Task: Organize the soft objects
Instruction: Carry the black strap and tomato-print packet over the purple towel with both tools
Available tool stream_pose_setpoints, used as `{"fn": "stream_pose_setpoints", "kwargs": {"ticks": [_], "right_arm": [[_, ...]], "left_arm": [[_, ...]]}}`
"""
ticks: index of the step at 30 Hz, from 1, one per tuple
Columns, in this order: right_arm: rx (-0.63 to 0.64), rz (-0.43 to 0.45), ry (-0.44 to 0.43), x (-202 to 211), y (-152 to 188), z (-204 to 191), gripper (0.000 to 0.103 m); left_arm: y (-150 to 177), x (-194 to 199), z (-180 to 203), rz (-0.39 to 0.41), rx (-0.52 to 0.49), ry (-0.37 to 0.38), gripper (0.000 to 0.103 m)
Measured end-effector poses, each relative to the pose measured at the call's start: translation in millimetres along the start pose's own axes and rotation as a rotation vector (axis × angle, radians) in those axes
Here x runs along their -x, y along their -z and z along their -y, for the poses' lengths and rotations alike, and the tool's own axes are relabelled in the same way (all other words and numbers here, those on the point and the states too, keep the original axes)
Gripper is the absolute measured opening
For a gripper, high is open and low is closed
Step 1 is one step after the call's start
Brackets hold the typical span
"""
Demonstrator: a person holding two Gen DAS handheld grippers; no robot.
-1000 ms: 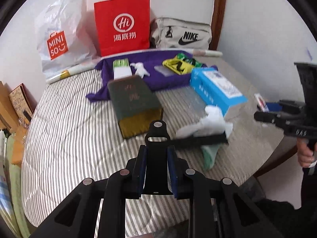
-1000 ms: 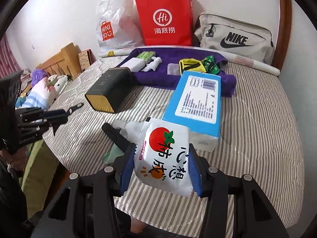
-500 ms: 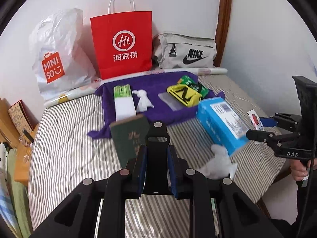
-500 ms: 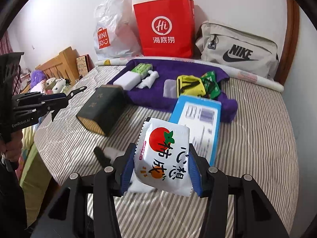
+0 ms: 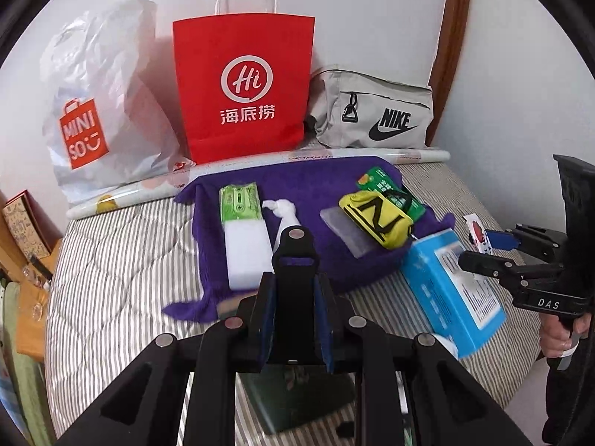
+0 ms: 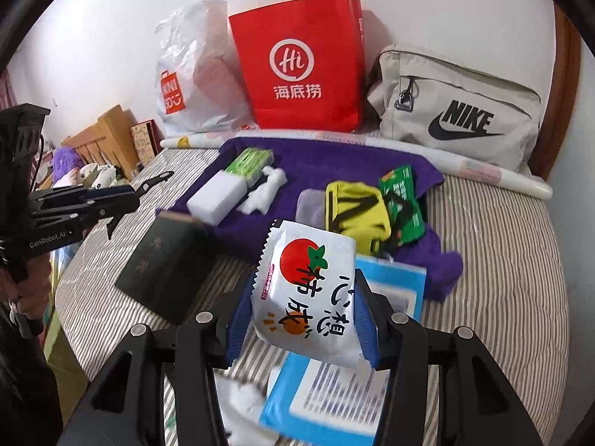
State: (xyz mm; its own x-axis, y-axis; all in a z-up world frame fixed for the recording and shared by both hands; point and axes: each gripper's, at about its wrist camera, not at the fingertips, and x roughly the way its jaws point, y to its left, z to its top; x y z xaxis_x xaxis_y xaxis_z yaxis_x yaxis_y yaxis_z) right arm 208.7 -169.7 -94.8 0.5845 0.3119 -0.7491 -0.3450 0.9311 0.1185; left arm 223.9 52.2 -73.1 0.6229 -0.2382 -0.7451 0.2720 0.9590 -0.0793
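Right claw pinches a white snack pack across its width, both blue pads on its side edges; pack rides upright above the striped bed, over the blue box and short of the purple towel. Handling, as judged: light, puffy film pouch, slick skin, contents likely crushable, so a mid-body hold with gentle squeeze suits it; the crimped top seam would be a weaker hold. Looks: glossy white, red tomato print with green leaf, black characters, small orange at the bottom, zigzag edge along the top left. Left claw is pressed nearly together on a black clip standing between the pads. Already on the towel: white sponge, green tissue pack, yellow pouch, green packet. Likely drop spot: bare towel in front of the yellow pouch.
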Motion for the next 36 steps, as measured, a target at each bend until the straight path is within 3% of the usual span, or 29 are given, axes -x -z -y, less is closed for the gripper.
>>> {"fn": "stream_pose_setpoints", "kwargs": {"ticks": [20,36], "right_arm": [[0.011,-0.05,0.049,-79,-71,37,0.05],[-0.079,-0.187,0.043,-137,-80,65,0.051]], "left_arm": [[-61,-95,-22,-0.078,0.035,0.04,0.02],[-73,-155,-35,-0.172,0.094,0.078,0.02]]}}
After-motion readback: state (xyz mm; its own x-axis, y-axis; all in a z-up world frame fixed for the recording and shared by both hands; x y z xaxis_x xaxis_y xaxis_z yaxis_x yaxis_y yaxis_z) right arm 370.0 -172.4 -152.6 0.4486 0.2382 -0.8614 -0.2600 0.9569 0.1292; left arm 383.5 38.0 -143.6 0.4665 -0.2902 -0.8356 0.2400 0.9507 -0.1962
